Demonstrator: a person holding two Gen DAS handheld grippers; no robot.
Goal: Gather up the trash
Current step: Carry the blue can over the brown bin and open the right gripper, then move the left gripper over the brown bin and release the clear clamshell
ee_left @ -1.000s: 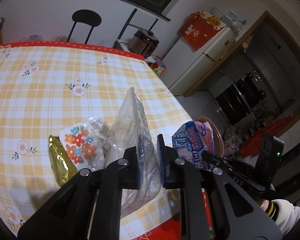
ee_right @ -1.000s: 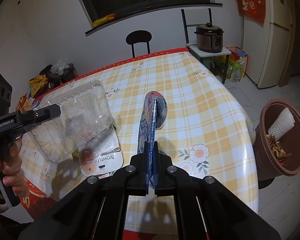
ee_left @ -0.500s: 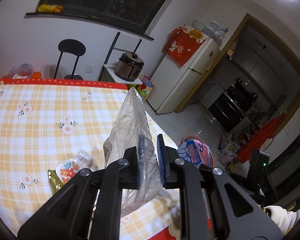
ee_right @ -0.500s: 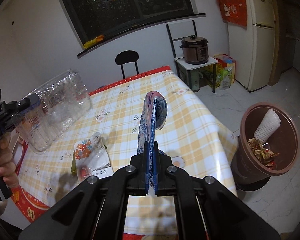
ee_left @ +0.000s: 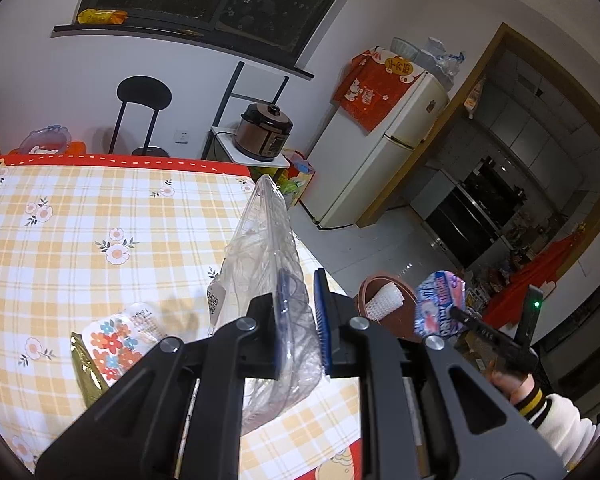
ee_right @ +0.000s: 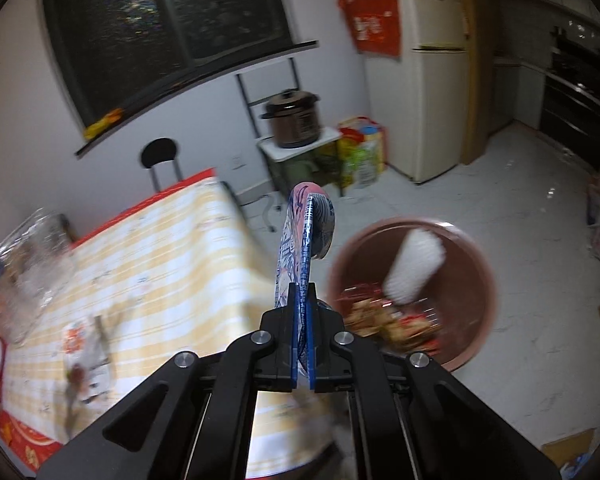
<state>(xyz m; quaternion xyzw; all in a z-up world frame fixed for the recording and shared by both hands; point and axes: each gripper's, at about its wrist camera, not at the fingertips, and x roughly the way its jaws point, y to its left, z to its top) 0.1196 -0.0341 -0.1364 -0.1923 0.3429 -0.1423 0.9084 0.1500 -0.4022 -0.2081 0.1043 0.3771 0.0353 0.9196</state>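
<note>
The brown trash bin (ee_right: 472,264) stands on the pale tiled floor just off the near corner of the table (ee_left: 60,248) with the yellow checked, flower-printed cloth, and everything else is placed from it. Inside the bin lie a white foam net sleeve (ee_right: 414,270), leaning against the far wall, and a heap of red and gold wrappers (ee_right: 392,320) on the bottom. The right gripper (ee_right: 302,340) has its jaws pressed together on a blue, pink and white snack wrapper (ee_right: 306,236), which stands upright out of the jaws and, in the right wrist view, hangs at the table-side rim of the bin; this view is smeared by motion. In the left wrist view the same wrapper (ee_left: 440,308) shows just beside the bin (ee_left: 370,288), with a hand and a white, yellow-and-black-cuffed sleeve (ee_left: 556,428) behind it. The left gripper (ee_left: 300,320) pinches a crumpled clear plastic container (ee_left: 264,256), held up over the table edge on the side of the bin toward the table. Farther from the bin, on the cloth, lie a flower-printed white packet (ee_left: 118,340) and a gold foil wrapper (ee_left: 86,372) touching it. Beyond the bin, by the wall, are a pressure cooker (ee_left: 265,132), a cream refrigerator (ee_left: 380,160) and a black stool (ee_left: 143,104).
</note>
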